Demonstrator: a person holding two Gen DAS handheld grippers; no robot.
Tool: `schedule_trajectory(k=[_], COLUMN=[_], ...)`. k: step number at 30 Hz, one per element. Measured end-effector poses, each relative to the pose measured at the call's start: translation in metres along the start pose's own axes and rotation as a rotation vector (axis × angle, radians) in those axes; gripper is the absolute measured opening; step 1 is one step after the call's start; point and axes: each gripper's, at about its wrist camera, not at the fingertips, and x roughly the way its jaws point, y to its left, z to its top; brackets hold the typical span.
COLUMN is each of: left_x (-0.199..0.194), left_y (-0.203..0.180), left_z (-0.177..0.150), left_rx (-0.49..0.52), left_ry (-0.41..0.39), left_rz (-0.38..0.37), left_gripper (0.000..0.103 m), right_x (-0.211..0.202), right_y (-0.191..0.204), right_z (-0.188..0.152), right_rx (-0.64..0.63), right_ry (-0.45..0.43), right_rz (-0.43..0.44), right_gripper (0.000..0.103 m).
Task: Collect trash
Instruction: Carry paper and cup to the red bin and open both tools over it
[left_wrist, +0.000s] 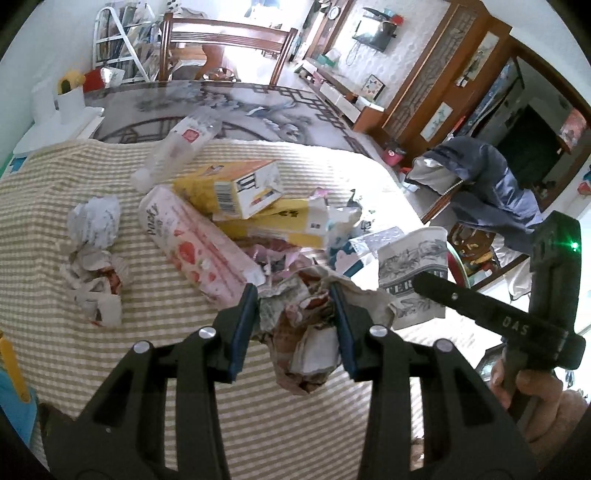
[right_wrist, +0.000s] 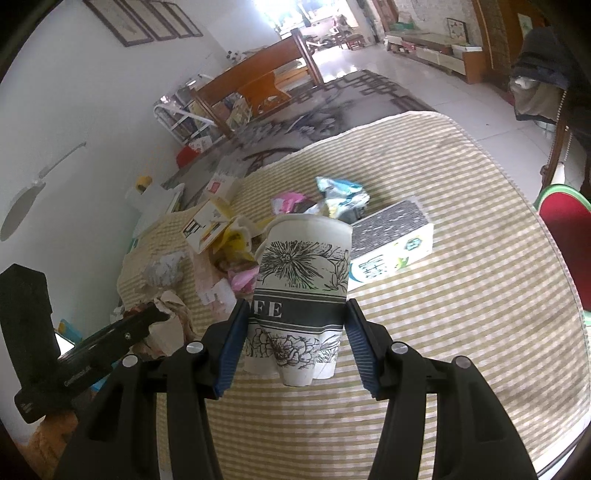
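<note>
Both grippers loaded: crumpled wrapper in the left, paper cup in the right, each lifted clear of the striped tablecloth (right_wrist: 461, 258).

Blue pads of the left gripper (left_wrist: 295, 325) are clamped on a crumpled wrapper (left_wrist: 303, 332), a loose wad with no clear long axis that bulges below the pads, so a fold could slip free and drop back onto the trash pile (left_wrist: 236, 214) (pink snack box, yellow cartons, more wads) just beyond it. Pads of the right gripper (right_wrist: 295, 339) squeeze the paper cup (right_wrist: 301, 291) across its dark band; the cup stands nearly upright, long axis vertical, mouth up and away from the camera, base hanging below the pads. Its wall already looks dented, so I judge harder pressure could collapse it, or a tilt could spill any dregs. Carried close together, one load could knock the other.
</note>
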Motion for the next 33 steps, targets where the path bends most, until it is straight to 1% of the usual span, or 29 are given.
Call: schedule_trajectory(k=[11,19,25,29,33], left_x=[0.009,0.023,0.036,0.047,0.064], left_y=[-0.02,-0.054,-0.089,-0.113,-0.148], left_z=[0.004,0.01,0.02,0.029,0.04], left_rx=[0.009,0.04,0.066,0.076,0.099], left_ry=[0.005,0.018,0.014,0.008,0.007], left_rz=[-0.011,-0.043,-0.066,-0.08,-0.097], left_gripper=[0.038,0.038,0.038,0.038,0.038], right_x=[-0.021,-0.038,-0.061,-0.075,-0.088], right_y=[-0.027,-0.057,-0.086,-0.114,-0.151], right_z=[0.005,0.009,0.019,0.03,0.039], right_rx=[0.03,0.071,0.085,0.106,0.14], right_ry=[-0.041,-0.057,-0.091,-0.112,-0.123], right_rz=[-0.034,-0.055,-0.077,-0.093,-0.108], right_gripper=[0.051,0.051,0.051,0.051,0.051])
